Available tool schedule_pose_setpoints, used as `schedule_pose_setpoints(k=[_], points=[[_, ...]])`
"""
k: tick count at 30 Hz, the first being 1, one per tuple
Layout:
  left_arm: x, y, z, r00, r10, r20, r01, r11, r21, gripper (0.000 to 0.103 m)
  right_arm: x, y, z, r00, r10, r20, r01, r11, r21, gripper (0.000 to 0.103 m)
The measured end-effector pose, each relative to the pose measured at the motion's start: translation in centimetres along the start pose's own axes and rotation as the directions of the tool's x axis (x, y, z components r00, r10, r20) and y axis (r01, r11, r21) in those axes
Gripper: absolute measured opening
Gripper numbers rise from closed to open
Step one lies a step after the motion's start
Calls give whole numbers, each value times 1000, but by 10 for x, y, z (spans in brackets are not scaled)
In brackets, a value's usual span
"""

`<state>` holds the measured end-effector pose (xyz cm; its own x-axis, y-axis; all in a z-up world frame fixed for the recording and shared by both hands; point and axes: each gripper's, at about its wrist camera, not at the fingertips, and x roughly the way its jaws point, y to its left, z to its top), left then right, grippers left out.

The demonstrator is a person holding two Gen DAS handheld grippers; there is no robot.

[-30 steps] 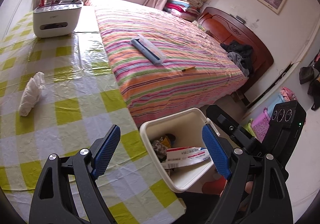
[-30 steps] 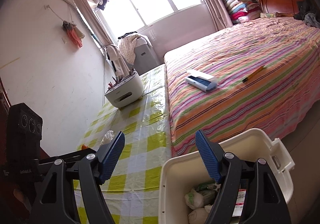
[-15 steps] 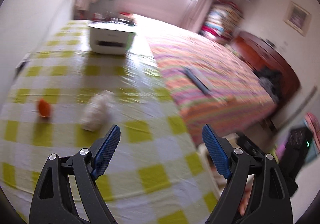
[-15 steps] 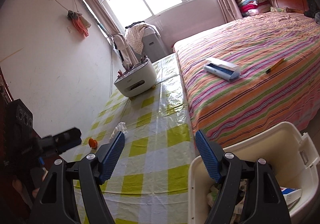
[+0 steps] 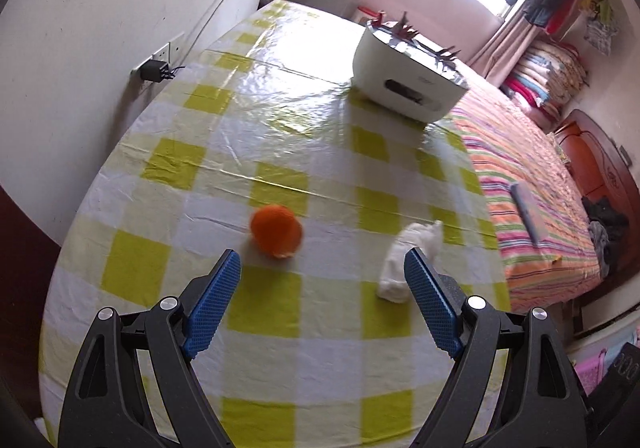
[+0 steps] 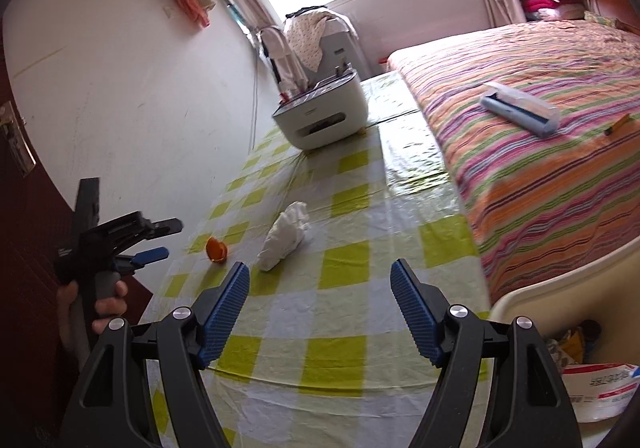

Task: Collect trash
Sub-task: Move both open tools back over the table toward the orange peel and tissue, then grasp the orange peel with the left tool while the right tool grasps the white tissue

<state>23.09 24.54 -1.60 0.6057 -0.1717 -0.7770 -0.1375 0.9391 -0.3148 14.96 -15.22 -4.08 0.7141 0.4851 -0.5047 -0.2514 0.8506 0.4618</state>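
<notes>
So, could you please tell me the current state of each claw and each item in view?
Left claw: open, empty, over the table.
Right claw: open, empty.
Orange peel: lying loose on the tablecloth.
Crumpled tissue: lying loose beside the peel, not touching it.
Bin: open, holding some trash.

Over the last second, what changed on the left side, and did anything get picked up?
The left gripper swung away from the bin toward the wall side of the table; it now points at the orange peel, tissue wad beside it. Nothing was picked up: both grippers stay open and empty. The right gripper barely shifted.
</notes>
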Motion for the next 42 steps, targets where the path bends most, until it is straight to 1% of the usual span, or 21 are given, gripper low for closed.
schedule_pose_setpoints(k=[1,2,6,10,13,15,21,23,24,25,27,29,30,31,32,33,34,36,37,42], points=[[5,5,4,1000,28,-2,-28,1000,-5,83,5,5,-1,1000,8,-6,-8,1000,-8,71],[10,8,5,999,38,-7,-38,999,-6,83,9,9,-2,1000,11,-11,-11,1000,-16,71],[37,13,15,997,45,-58,-46,999,-5,82,26,24,-3,999,5,-39,-8,999,-53,71],[52,17,21,995,51,-80,-53,998,-22,82,51,36,6,997,-6,-75,0,997,-79,71],[60,18,24,994,68,-91,-70,997,-22,82,73,45,14,994,-31,-103,19,994,-110,71],[68,20,26,992,61,-110,-65,997,-34,82,89,50,20,992,-52,-119,36,991,-131,71],[79,24,29,989,72,-130,-80,995,-60,81,147,64,34,974,-133,-182,102,980,-169,71],[82,23,28,988,68,-139,-77,995,-60,76,159,69,35,971,-143,-193,108,977,-182,71],[84,23,28,986,69,-151,-79,995,-58,65,169,72,34,964,-172,-203,132,972,-197,71],[87,22,27,984,68,-165,-79,995,-57,56,176,72,35,961,-182,-210,141,970,-198,71],[91,21,24,980,72,-183,-83,995,-50,51,193,73,34,948,-210,-240,164,966,-200,71],[92,18,23,979,89,-181,-97,995,-37,51,203,71,34,939,-228,-258,178,963,-201,71],[92,17,21,980,89,-178,-97,995,-35,47,207,70,34,937,-228,-264,178,964,-199,71],[92,16,20,980,86,-180,-94,995,-35,41,210,68,33,934,-227,-275,175,964,-202,65],[91,15,20,980,85,-178,-93,995,-37,40,212,65,31,932,-216,-290,161,966,-202,55],[90,15,19,981,81,-178,-89,995,-39,37,213,64,30,932,-206,-297,151,969,-198,29],[88,13,17,981,71,-179,-79,996,-39,33,210,63,29,934,-205,-292,148,967,-206,27],[86,13,15,981,45,-189,-56,997,-51,31,203,64,26,935,-219,-279,151,957,-248,25],[86,12,13,980,28,-195,-40,997,-59,29,197,64,24,939,-213,-271,143,956,-257,25],[80,3,3,979,7,-204,-16,999,-44,26,158,61,19,956,-178,-232,118,961,-251,25]])
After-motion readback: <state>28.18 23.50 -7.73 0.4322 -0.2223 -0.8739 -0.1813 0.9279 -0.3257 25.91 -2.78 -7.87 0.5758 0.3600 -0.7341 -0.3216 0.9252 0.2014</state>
